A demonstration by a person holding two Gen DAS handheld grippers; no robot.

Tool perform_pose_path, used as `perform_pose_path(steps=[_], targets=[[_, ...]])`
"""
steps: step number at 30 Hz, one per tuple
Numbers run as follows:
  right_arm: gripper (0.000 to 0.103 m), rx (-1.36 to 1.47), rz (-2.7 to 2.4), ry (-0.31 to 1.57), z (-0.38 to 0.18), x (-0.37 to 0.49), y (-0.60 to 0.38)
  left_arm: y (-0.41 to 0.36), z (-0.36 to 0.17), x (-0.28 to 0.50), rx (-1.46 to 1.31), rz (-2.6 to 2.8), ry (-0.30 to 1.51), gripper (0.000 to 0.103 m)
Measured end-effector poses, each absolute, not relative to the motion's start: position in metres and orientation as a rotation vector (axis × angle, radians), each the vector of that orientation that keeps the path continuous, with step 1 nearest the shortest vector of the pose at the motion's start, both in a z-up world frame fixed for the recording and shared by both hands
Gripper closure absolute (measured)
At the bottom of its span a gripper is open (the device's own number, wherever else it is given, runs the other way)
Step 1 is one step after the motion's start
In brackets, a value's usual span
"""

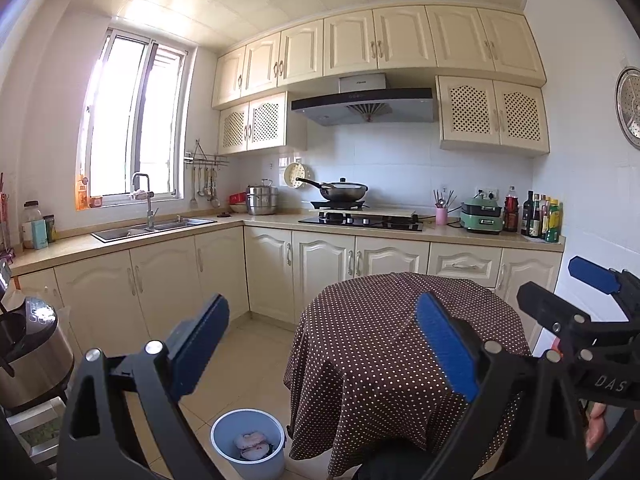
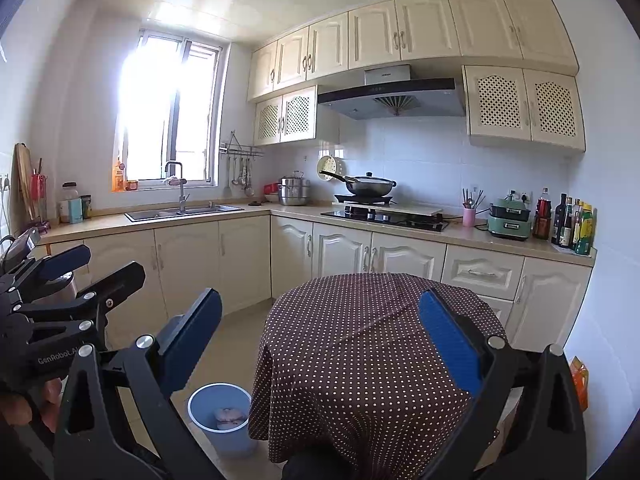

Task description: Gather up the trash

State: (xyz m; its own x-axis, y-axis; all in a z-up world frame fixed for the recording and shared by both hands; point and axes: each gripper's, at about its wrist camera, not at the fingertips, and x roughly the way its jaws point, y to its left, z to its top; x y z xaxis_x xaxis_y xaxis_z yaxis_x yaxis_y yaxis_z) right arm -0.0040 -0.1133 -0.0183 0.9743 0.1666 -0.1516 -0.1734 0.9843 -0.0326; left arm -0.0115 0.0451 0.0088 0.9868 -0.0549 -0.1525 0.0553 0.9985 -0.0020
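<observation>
A pale blue bin (image 1: 248, 440) stands on the tiled floor left of a round table with a brown polka-dot cloth (image 1: 384, 344). Crumpled pinkish trash (image 1: 251, 442) lies inside the bin. The bin also shows in the right wrist view (image 2: 220, 416) with the trash (image 2: 229, 417) in it. My left gripper (image 1: 324, 344) is open and empty, held above the floor and the table's near edge. My right gripper (image 2: 324, 344) is open and empty too, over the table (image 2: 368, 344). Each gripper appears at the edge of the other's view.
Cream cabinets line the back and left walls, with a sink (image 1: 154, 227), a hob with a wok (image 1: 344, 191), and bottles (image 1: 542, 216) on the counter. A steel rice cooker (image 1: 30, 352) stands at the left. An orange packet (image 2: 580, 380) sits at the right wall.
</observation>
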Motion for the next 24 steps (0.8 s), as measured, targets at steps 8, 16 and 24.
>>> perform_pose_path(steps=[8,16,24], targets=[[0.007,-0.048,0.174,0.151,-0.0188,-0.0046,-0.1137,0.049,0.0097,-0.0108,-0.001,-0.057,0.154,0.01],[0.007,-0.048,0.174,0.152,-0.019,-0.0042,-0.1144,0.0485,0.0097,-0.0107,0.003,-0.059,0.154,0.01],[0.007,-0.05,0.174,0.154,-0.0184,-0.0042,-0.1138,0.0491,0.008,-0.0106,0.005,-0.062,0.155,0.01]])
